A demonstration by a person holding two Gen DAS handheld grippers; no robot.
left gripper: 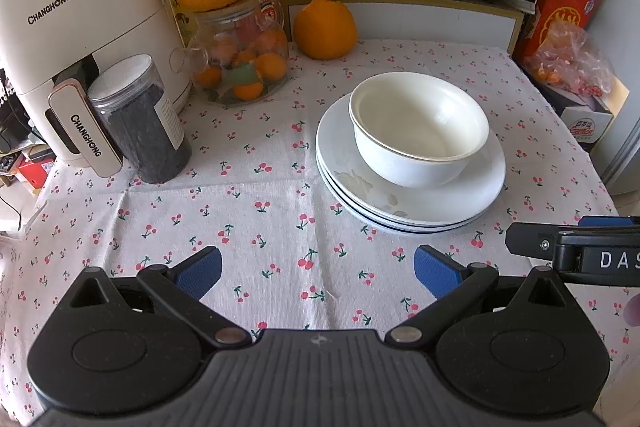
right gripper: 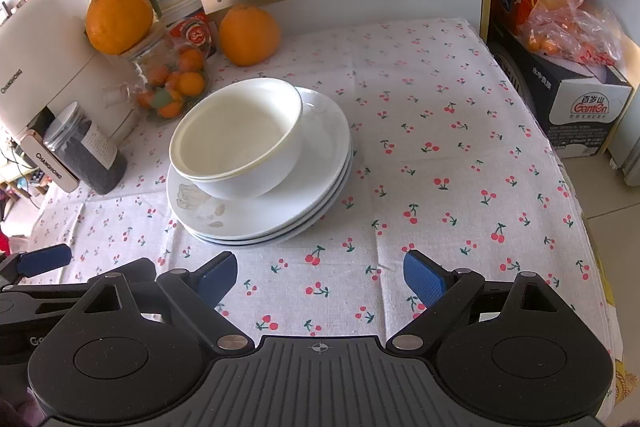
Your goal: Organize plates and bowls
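Just ahead of both tools, left tool and right tool spread wide and empty, bowls sit nested on stacked plates, looks tidied already.

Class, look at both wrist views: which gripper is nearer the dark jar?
Left. The left gripper hovers just right of the jar, with the plates beyond; the right gripper hovers further right.

Left gripper and right gripper wide open (both empty), angled downward
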